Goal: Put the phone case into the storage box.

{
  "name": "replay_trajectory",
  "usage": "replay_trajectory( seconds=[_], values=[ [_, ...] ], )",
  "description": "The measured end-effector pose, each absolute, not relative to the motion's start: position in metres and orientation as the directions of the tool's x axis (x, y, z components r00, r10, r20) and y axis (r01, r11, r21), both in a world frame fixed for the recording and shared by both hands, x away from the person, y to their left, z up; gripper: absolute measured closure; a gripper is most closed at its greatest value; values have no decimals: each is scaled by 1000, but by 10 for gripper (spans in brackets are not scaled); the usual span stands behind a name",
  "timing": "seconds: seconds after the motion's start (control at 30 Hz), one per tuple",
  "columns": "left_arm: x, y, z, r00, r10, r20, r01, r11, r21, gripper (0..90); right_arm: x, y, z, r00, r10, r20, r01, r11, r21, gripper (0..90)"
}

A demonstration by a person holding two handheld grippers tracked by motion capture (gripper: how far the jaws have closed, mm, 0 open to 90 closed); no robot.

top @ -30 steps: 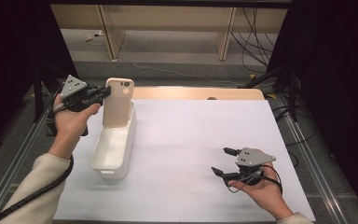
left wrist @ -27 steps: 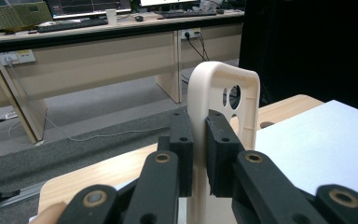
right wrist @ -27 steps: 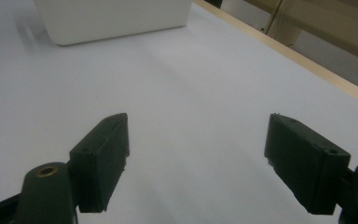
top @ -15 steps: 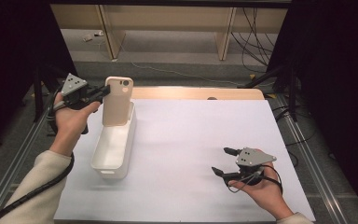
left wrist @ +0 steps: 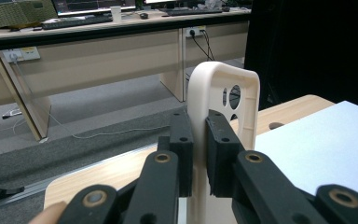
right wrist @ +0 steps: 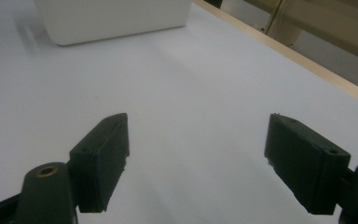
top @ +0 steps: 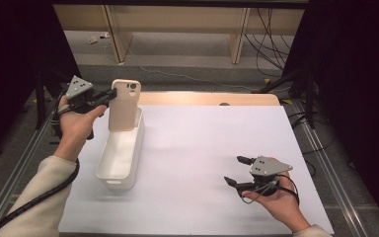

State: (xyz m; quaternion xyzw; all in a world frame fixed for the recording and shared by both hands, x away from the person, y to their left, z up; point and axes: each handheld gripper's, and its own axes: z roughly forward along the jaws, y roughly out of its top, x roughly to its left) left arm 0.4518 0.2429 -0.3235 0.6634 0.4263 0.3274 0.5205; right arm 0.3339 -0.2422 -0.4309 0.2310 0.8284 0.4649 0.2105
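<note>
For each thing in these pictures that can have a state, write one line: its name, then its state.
Phone case: upright, clamped on its edge, over the far end of the bin.
White bin: open-topped, nothing visible inside.
Left tool: shut on the case.
Right tool: open, holding nothing, above the table.

The left hand-held gripper [left wrist: 199, 149] clamps its two black jaws on the edge of an upright cream phone case [left wrist: 223, 116], camera cut-outs near its top. Beyond lies the table [left wrist: 326, 140], white sheet over wood.
</note>
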Motion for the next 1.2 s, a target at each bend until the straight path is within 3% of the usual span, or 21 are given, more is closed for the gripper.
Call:
replay_trajectory(
  seconds=[1.2],
  values=[
    [468, 246, -329, 408, 913, 2, 227, -104, 968, 821, 334, -243, -431, -804, 579, -134, 186, 460, 868, 232]
  ],
)
